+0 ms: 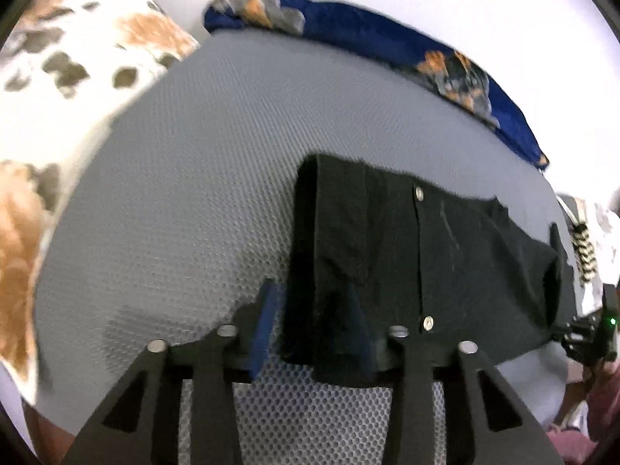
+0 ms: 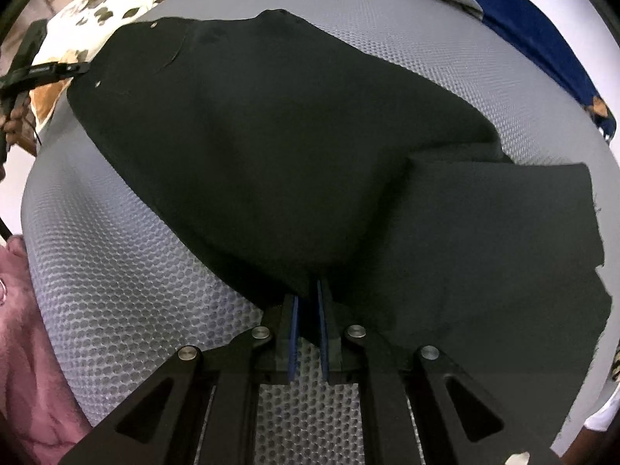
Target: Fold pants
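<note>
Black pants (image 1: 418, 255) lie on a grey mesh mattress (image 1: 193, 193). In the left wrist view the waistband end with two metal snaps faces me. My left gripper (image 1: 310, 302) stands open, its jaws wide apart around the near left corner of the waistband. In the right wrist view the pants (image 2: 290, 155) spread across the mattress (image 2: 116, 271), with a leg folded over at the right. My right gripper (image 2: 310, 294) is shut on the near edge of the pants, cloth pinched between its blue pads. The left gripper (image 2: 38, 71) shows at the far left of the right wrist view.
A white pillow with brown and grey patches (image 1: 66, 77) lies at the left. A blue patterned blanket (image 1: 387, 38) runs along the far edge of the mattress. Pink cloth (image 2: 27, 329) is at the near left of the right wrist view.
</note>
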Demonstrator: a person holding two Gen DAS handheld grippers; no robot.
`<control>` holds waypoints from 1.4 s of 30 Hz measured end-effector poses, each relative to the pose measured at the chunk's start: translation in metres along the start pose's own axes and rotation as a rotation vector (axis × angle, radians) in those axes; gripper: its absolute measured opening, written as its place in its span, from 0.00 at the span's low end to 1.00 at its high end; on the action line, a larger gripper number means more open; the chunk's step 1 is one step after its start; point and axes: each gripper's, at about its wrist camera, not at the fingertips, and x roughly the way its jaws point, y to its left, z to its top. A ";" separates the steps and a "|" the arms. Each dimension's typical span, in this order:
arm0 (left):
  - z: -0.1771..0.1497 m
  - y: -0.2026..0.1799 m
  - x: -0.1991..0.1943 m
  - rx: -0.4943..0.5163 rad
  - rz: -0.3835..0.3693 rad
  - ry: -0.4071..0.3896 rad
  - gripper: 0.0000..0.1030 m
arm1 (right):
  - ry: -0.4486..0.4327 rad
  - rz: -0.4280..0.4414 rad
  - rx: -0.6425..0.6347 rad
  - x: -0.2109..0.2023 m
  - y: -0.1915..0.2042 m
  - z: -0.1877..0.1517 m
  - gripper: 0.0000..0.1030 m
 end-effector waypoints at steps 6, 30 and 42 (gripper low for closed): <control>0.000 -0.058 -0.040 0.186 0.021 -0.163 0.40 | -0.027 0.042 0.060 0.002 -0.012 0.000 0.09; -0.093 -0.389 0.076 0.984 -0.438 0.171 0.24 | -0.138 0.172 0.224 -0.024 -0.029 -0.005 0.10; -0.083 -0.382 0.092 0.836 -0.457 0.247 0.05 | -0.271 0.262 0.441 -0.053 -0.098 -0.036 0.42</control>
